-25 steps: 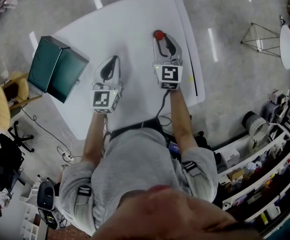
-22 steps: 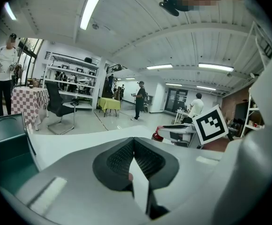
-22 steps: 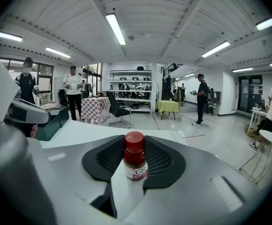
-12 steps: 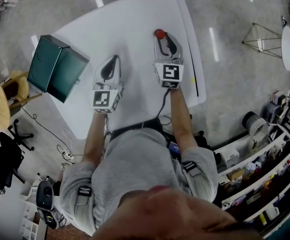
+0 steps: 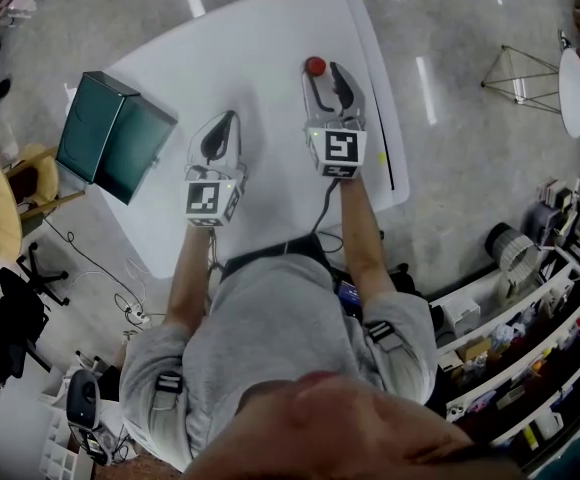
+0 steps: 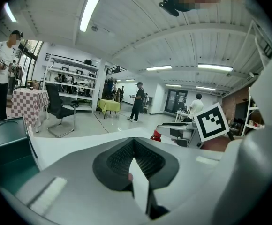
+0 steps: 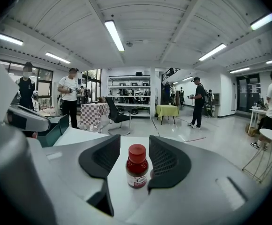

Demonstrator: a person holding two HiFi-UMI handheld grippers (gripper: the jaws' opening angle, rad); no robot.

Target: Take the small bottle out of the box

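Release step, task looks nearly done. The small bottle [image 7: 137, 170] stands upright on the white table [image 5: 270, 38], well apart from the teal box [image 5: 110, 140]. The right gripper [image 5: 326, 80] jaws have just been opening and now flank the bottle, pads off it. The left gripper [image 6: 133, 146] jaws are closed and empty. Next: back the right gripper off without tipping the bottle. The box interior isn't visible.

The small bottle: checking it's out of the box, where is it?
The small bottle stands upright on the white table between the right gripper's jaws, which have just been opening; in the head view the green box sits to its left.
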